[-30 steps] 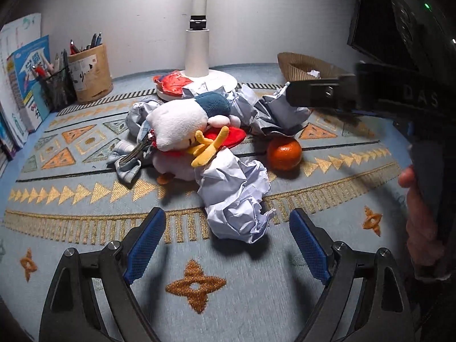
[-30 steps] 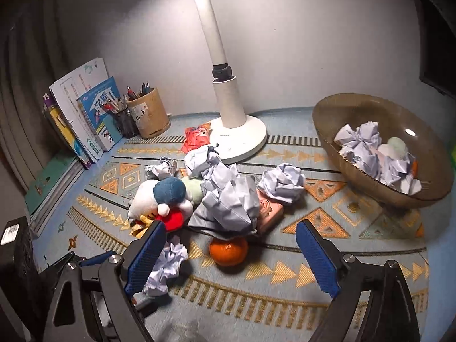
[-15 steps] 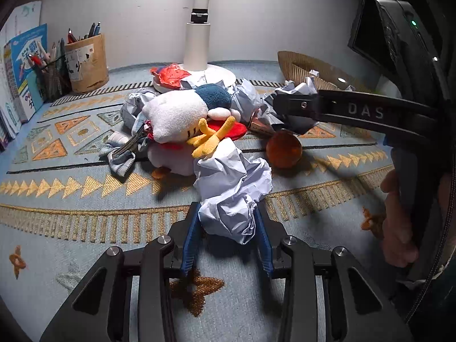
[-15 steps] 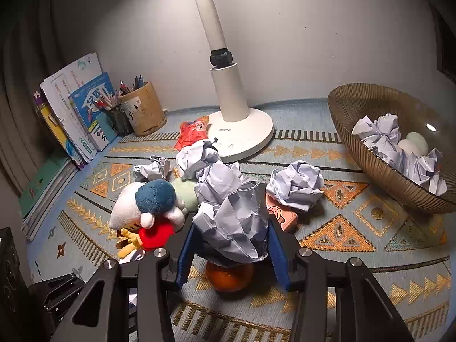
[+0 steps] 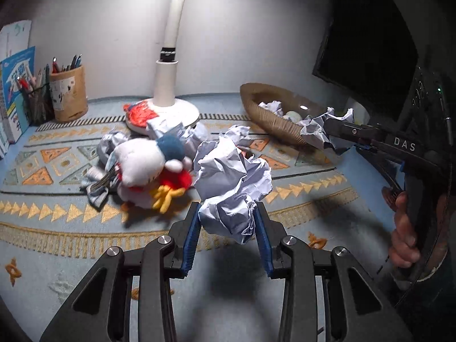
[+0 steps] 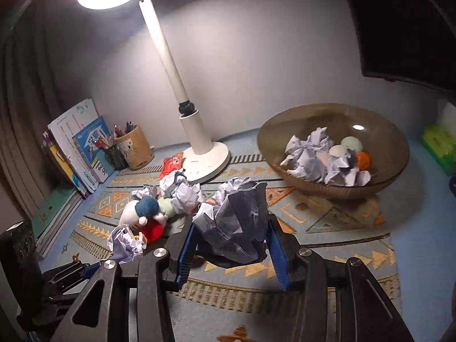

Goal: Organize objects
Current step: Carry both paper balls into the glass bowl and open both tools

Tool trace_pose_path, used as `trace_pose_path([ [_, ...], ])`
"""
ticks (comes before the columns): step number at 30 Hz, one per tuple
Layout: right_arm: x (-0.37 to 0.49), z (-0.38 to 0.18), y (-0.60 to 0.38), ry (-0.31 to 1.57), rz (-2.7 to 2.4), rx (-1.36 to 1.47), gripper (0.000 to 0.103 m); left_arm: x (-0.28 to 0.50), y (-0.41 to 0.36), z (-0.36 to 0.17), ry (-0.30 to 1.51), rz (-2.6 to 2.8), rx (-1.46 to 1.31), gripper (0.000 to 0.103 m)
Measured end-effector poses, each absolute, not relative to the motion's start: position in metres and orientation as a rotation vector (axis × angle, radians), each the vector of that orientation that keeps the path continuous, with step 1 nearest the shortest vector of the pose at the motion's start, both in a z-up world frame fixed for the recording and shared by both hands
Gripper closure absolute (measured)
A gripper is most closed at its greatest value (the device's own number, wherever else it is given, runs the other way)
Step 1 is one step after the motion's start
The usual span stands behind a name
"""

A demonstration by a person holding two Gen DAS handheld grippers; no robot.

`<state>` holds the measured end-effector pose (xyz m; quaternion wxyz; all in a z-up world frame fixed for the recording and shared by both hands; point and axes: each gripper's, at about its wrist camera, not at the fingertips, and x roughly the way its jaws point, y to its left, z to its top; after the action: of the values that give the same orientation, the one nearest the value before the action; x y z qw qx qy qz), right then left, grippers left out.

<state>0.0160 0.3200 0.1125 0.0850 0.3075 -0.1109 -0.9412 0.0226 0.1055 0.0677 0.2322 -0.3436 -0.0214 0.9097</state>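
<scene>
My left gripper (image 5: 226,222) is shut on a crumpled white paper ball (image 5: 232,182), held above the patterned mat. My right gripper (image 6: 230,239) is shut on another crumpled paper ball (image 6: 236,219), also lifted off the mat. In the left wrist view the right gripper (image 5: 327,132) shows at the right with its paper ball (image 5: 316,131) close to the brown bowl (image 5: 265,108). The same bowl (image 6: 285,131) holds several paper balls, two pale eggs and an orange thing. A white plush toy (image 5: 142,168) and more paper balls (image 6: 182,191) lie on the mat.
A white lamp base (image 6: 208,156) stands behind the pile, with a red packet (image 6: 171,165) beside it. A pen holder (image 6: 134,148) and books (image 6: 79,148) line the back left. A person's hand (image 5: 404,228) grips the right tool's handle. A green object (image 6: 439,142) sits far right.
Both grippers closed from wide open onto paper balls and lifted them off the mat. The right gripper swung toward the bowl; the orange below its ball is out of sight.
</scene>
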Motion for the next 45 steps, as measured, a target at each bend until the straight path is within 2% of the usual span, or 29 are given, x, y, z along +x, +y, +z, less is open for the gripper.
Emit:
trace_pose_path([
  [6,0.014,0.161,0.368,-0.432,-2.894,0.740,0.057,-0.017,0.155,0.110,0.037,2.593,-0.817,0.070],
  [10,-0.006,0.189,0.389,-0.460,-2.993,0.634,0.057,-0.072,0.190,0.135,-0.036,2.569,-0.754,0.070],
  [13,-0.030,0.193,0.404,-0.487,-3.059,0.618,0.057,-0.109,0.217,0.142,-0.081,2.553,-0.727,0.070],
  [16,-0.058,0.186,0.426,-0.600,-3.013,0.601,0.057,-0.139,0.242,0.134,-0.093,2.526,-0.728,0.070],
  [19,-0.083,0.174,0.441,-0.577,-3.101,0.680,0.056,-0.160,0.258,0.119,-0.101,2.511,-0.751,0.069],
  [22,-0.099,0.154,0.455,-0.594,-3.131,0.772,0.056,-0.168,0.272,0.102,-0.089,2.496,-0.789,0.060],
  [23,-0.103,0.147,0.459,-0.605,-3.133,0.803,0.049,-0.170,0.275,0.096,-0.086,2.486,-0.803,0.056],
  [24,-0.107,0.140,0.462,-0.618,-3.138,0.834,0.035,-0.172,0.279,0.090,-0.078,2.472,-0.821,0.048],
  [25,-0.108,0.135,0.466,-0.640,-3.145,0.851,0.032,-0.174,0.282,0.085,-0.070,2.464,-0.837,0.040],
  [26,-0.108,0.131,0.471,-0.667,-3.137,0.866,0.032,-0.174,0.282,0.081,-0.075,2.466,-0.839,0.026],
  [27,-0.108,0.129,0.474,-0.691,-3.118,0.869,0.032,-0.173,0.281,0.080,-0.093,2.469,-0.831,0.023],
  [36,-0.094,0.128,0.466,-0.659,-3.129,0.824,0.032,-0.145,0.253,0.114,-0.100,2.492,-0.764,0.023],
  [41,-0.075,0.143,0.445,-0.792,-2.938,0.763,0.032,-0.101,0.218,0.148,-0.050,2.525,-0.694,0.023],
  [44,-0.055,0.154,0.410,-0.696,-2.913,0.789,0.031,-0.069,0.190,0.162,-0.034,2.520,-0.660,0.023],
  [45,-0.048,0.154,0.397,-0.660,-2.899,0.797,0.030,-0.059,0.179,0.164,-0.031,2.535,-0.653,0.020],
])
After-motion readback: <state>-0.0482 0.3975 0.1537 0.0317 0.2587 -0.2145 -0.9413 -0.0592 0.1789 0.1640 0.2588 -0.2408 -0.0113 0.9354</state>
